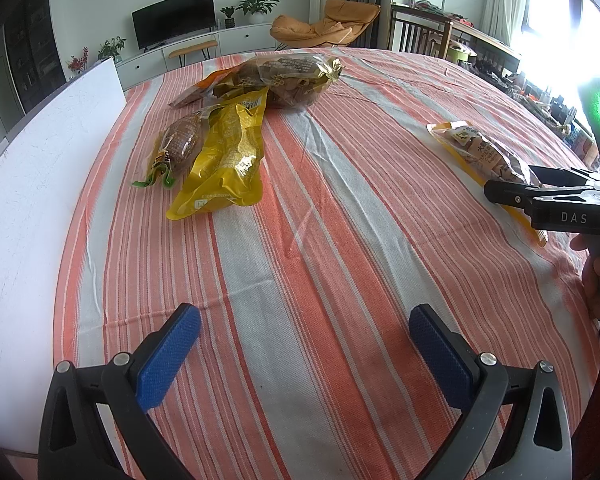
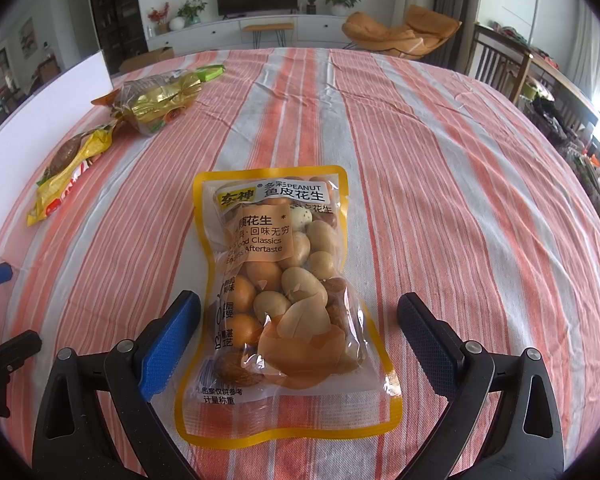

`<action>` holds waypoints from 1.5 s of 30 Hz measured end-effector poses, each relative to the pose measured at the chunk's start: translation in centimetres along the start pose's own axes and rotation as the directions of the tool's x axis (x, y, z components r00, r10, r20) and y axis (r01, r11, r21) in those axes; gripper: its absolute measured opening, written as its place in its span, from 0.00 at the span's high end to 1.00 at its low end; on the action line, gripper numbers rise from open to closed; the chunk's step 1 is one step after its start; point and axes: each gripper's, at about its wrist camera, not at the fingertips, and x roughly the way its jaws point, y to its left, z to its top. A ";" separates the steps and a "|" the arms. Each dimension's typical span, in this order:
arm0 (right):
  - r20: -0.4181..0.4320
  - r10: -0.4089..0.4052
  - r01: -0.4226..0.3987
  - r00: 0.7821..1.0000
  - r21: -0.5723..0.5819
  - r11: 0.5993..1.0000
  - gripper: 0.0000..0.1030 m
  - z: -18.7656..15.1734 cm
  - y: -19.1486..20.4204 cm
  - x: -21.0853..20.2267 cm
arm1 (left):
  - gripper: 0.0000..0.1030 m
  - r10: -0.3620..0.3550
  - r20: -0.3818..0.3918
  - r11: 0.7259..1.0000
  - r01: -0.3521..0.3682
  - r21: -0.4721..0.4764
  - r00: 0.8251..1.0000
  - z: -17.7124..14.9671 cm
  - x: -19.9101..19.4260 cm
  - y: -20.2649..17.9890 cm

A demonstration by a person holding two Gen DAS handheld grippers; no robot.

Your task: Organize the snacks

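A clear peanut bag with a yellow border (image 2: 284, 296) lies flat on the striped tablecloth (image 2: 440, 184), between the open fingers of my right gripper (image 2: 298, 344), which do not touch it. The same peanut bag (image 1: 488, 156) shows at the right of the left wrist view, partly hidden by the right gripper (image 1: 540, 188). My left gripper (image 1: 304, 348) is open over bare cloth with nothing between its fingers. A pile of snacks sits at the far left: a yellow bag (image 1: 228, 152), a small brown pack (image 1: 180, 144) and a clear gold-tied bag (image 1: 292, 76).
A white board (image 1: 32, 184) lies along the table's left edge. A small green packet (image 2: 210, 71) rests at the far side of the cloth. Beyond the table stand a TV cabinet, an orange chair (image 2: 400, 32) and a wooden table at the right.
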 end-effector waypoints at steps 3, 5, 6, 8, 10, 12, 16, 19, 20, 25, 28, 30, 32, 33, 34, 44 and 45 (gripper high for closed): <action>0.000 0.000 0.000 1.000 0.000 1.000 0.03 0.0 0.0 0.0 | 0.00 0.000 0.000 1.000 0.000 0.000 1.000 0.0 0.0 0.0; 0.000 0.000 0.000 1.000 0.000 1.000 0.03 0.0 0.0 0.0 | 0.00 0.000 0.000 1.000 0.000 0.000 1.000 0.0 0.0 0.0; 0.000 0.000 0.000 1.000 0.000 1.000 0.03 0.0 0.0 0.0 | 0.00 0.000 0.000 1.000 0.000 0.000 1.000 0.0 0.0 0.0; 0.000 0.000 0.000 1.000 0.000 1.000 0.03 0.0 0.0 0.0 | 0.00 0.000 0.000 1.000 0.000 0.000 1.000 0.0 0.0 0.0; 0.000 0.000 0.000 1.000 0.000 1.000 0.03 0.0 0.0 0.0 | 0.00 0.000 0.000 1.000 0.000 0.000 1.000 0.0 0.0 0.0; 0.000 0.000 0.000 1.000 0.000 1.000 0.03 0.0 0.0 0.0 | 0.00 0.000 0.000 1.000 0.000 0.000 1.000 0.0 0.0 0.0; 0.000 0.000 0.000 1.000 0.000 1.000 0.03 0.0 0.0 0.0 | 0.00 0.000 0.000 1.000 0.000 0.000 1.000 0.0 0.0 0.0; 0.000 0.000 0.000 1.000 0.000 1.000 0.03 0.0 0.0 0.0 | 0.00 0.000 0.000 1.000 0.000 0.000 1.000 0.0 0.0 0.0; 0.000 0.000 0.000 1.000 0.000 1.000 0.03 0.0 0.0 0.0 | 0.00 0.000 0.000 1.000 0.000 0.000 1.000 0.0 0.0 0.0; 0.000 0.000 0.000 1.000 0.000 1.000 0.03 0.0 0.0 0.0 | 0.00 0.000 0.000 1.000 0.000 0.001 1.000 0.0 0.0 0.0; 0.000 0.000 0.000 1.000 0.001 1.000 0.03 0.0 0.0 0.0 | 0.00 0.000 0.000 1.000 0.000 0.001 1.000 0.0 0.0 0.0; 0.000 0.000 0.000 1.000 0.001 1.000 0.03 0.0 0.0 0.0 | 0.00 -0.001 -0.001 1.000 0.001 0.000 1.000 0.0 0.0 0.0; 0.000 0.000 0.000 1.000 0.001 1.000 0.03 0.0 0.0 0.0 | 0.00 -0.005 -0.004 1.000 0.005 0.006 1.000 -0.1 -0.1 0.0; 0.000 0.000 0.000 1.000 0.001 1.000 0.03 0.0 0.0 0.0 | 0.00 -0.015 -0.014 1.000 0.015 0.017 1.000 -0.3 -0.3 -0.1; 0.000 0.001 -0.001 1.000 0.001 1.000 0.03 0.0 0.0 0.0 | 0.00 -0.024 -0.020 0.999 0.024 0.022 1.000 -0.3 -0.4 -0.2; 0.000 0.001 -0.001 1.000 0.001 1.000 0.03 0.0 0.0 0.0 | 0.00 -0.176 0.004 0.970 0.174 -0.167 0.984 4.0 -2.9 5.1; 0.000 0.001 -0.001 1.000 0.001 1.000 0.03 0.0 0.0 0.0 | 0.00 -0.158 0.011 0.970 0.158 -0.183 0.987 5.7 -2.8 6.2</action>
